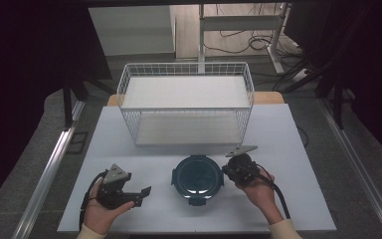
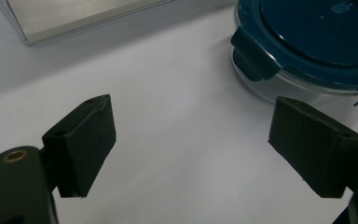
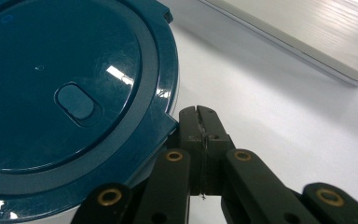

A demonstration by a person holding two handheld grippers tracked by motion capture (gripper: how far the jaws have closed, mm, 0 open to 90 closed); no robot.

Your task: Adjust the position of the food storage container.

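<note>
Round container with dark blue clip lid, sits at counter centre-front, at 6 o'clock from the wire basket. Side latches appear folded down.

Right tongs at the container's 3 o'clock: clenched, jaws pressed together with nothing between, tip touching or just beside the lid rim near a latch. Left tongs at its 9 o'clock, jaws spread wide, empty, apart from the container.

Judgement: step looks like working the right-hand latch. Best done by nudging under the latch edge while the left tongs steady the opposite wall, lest the container slide.
</note>
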